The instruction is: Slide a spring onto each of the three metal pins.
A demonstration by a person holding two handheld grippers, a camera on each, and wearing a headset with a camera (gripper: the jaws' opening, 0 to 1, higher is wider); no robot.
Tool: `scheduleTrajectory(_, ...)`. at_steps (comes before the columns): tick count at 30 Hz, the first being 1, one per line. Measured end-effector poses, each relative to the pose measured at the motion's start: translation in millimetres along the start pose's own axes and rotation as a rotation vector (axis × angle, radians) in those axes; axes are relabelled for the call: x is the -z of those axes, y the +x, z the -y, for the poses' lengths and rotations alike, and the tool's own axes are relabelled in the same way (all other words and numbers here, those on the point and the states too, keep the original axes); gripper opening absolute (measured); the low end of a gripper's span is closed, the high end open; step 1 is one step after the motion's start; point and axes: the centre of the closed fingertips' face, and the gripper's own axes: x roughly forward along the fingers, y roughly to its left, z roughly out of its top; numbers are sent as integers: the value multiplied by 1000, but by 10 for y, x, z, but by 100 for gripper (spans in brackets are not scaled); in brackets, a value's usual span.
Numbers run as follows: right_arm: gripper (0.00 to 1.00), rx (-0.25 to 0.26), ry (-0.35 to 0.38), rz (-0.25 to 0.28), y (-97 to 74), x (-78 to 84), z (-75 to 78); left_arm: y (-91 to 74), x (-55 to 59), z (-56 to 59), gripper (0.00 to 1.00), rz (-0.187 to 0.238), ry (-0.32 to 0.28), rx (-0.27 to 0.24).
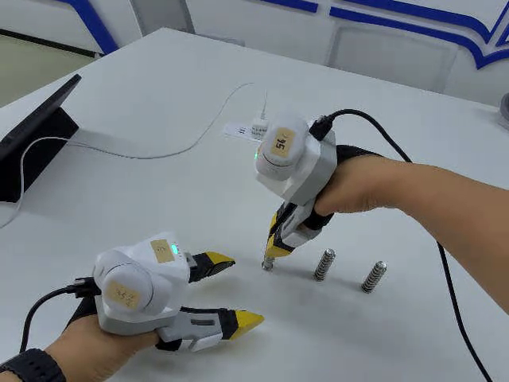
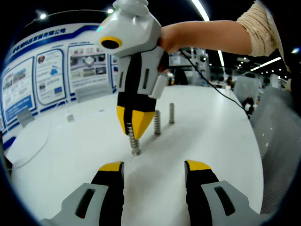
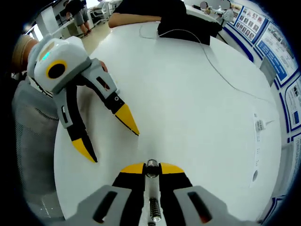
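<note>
My right claw (image 1: 274,249) is closed on a spring (image 2: 132,139), holding it upright over a metal pin (image 2: 136,151) on the white table (image 1: 159,119). Beside it stand 2 more pins, a middle pin (image 1: 324,264) and an outer pin (image 1: 374,276), both wearing springs. My left claw (image 1: 243,288) is open and apart from them.

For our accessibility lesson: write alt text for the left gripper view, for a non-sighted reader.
The right gripper, pointing down, grips a spring in shut jaws over a pin on the white table. Behind stand two more springs; the left gripper, jaws open, is in the foreground.
</note>
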Motion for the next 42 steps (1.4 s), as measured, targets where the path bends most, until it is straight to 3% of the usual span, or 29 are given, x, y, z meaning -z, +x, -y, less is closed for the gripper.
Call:
scheduleTrajectory(30,15,16,18,5,161,47,1,16,46,-31,52,-5,-4,-3)
scheduleTrajectory(42,24,63,62,67,-58,131,68,14,6,-14,53,0,-1,0)
